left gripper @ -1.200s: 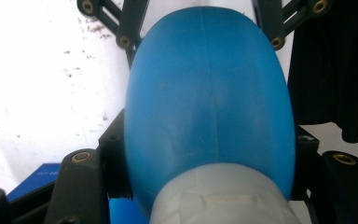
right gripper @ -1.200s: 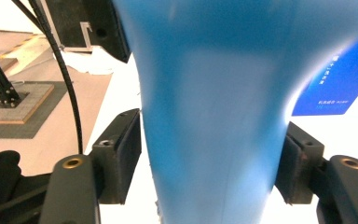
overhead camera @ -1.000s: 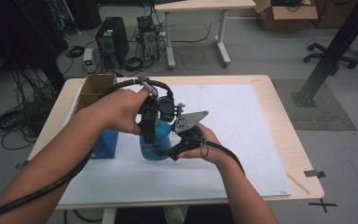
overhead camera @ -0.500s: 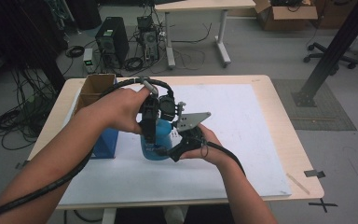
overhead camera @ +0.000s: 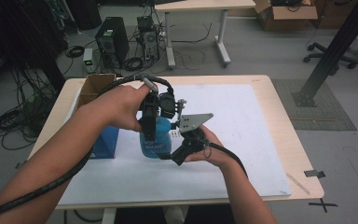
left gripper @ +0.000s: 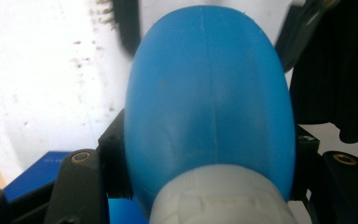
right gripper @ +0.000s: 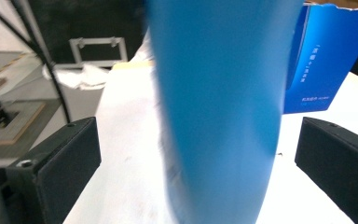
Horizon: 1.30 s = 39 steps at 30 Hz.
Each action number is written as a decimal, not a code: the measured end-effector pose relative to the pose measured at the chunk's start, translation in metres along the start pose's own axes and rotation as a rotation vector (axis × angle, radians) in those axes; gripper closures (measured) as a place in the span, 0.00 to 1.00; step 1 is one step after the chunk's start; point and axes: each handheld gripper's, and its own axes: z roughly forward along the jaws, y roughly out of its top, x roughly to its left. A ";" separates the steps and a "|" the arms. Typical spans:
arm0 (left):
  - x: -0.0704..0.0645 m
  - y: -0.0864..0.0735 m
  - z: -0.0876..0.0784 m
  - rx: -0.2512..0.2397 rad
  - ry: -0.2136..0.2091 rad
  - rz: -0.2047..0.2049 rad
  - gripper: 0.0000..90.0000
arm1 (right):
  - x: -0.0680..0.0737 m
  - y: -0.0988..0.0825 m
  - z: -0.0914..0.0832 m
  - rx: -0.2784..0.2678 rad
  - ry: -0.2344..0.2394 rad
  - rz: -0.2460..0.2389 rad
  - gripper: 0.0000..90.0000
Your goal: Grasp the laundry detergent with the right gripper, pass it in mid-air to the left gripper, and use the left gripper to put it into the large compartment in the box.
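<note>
The blue bottle (overhead camera: 154, 140), upright mid-table, is clamped at its top by the left gripper (overhead camera: 148, 135) while the right gripper (overhead camera: 175, 156), jaws just opened wide around it untouching, is judged next to be drawn clear.

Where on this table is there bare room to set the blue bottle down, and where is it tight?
The white mat lies bare to the right of the right gripper, out to the table edge, and along the near strip. It is crowded at left: the blue bottle, held by the left gripper, stands close beside the blue box and the cardboard box.
</note>
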 end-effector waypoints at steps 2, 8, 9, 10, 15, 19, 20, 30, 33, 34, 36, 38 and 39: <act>0.003 -0.002 -0.004 -0.006 -0.002 -0.028 0.42 | 0.001 0.002 -0.010 0.010 0.001 -0.008 0.00; 0.012 -0.005 -0.016 -0.016 -0.017 -0.153 0.42 | -0.003 0.008 -0.051 0.081 -0.014 -0.077 0.00; 0.014 -0.004 -0.017 -0.012 -0.014 -0.168 0.42 | -0.004 0.010 -0.057 0.089 -0.025 -0.078 0.00; 0.016 -0.004 -0.018 -0.008 -0.018 -0.189 0.42 | -0.006 0.011 -0.062 0.099 -0.027 -0.074 0.00; 0.022 -0.005 -0.026 -0.002 -0.034 -0.289 0.42 | -0.012 0.018 -0.079 0.196 -0.033 -0.082 0.00; 0.025 -0.006 -0.033 0.005 -0.007 -0.351 0.42 | -0.019 0.023 -0.085 0.289 -0.040 -0.090 0.01; 0.027 -0.007 -0.034 0.009 -0.002 -0.380 0.42 | -0.021 0.024 -0.086 0.315 -0.042 -0.095 0.01; 0.035 -0.027 -0.049 0.028 -0.005 -0.586 0.42 | -0.035 0.032 -0.091 0.510 -0.050 -0.092 0.02; 0.038 -0.036 -0.056 0.034 -0.006 -0.662 0.42 | -0.038 0.031 -0.093 0.555 -0.062 -0.101 0.02; 0.039 -0.039 -0.058 0.032 -0.007 -0.689 0.42 | -0.039 0.031 -0.093 0.568 -0.065 -0.097 0.02; 0.043 -0.047 -0.064 0.019 -0.014 -0.765 0.42 | -0.041 0.029 -0.094 0.592 -0.070 -0.094 0.02; 0.046 -0.056 -0.068 0.000 -0.029 -0.842 0.42 | -0.043 0.027 -0.094 0.605 -0.074 -0.086 0.03; 0.048 -0.061 -0.070 -0.015 -0.038 -0.879 0.42 | -0.044 0.027 -0.095 0.613 -0.075 -0.082 0.03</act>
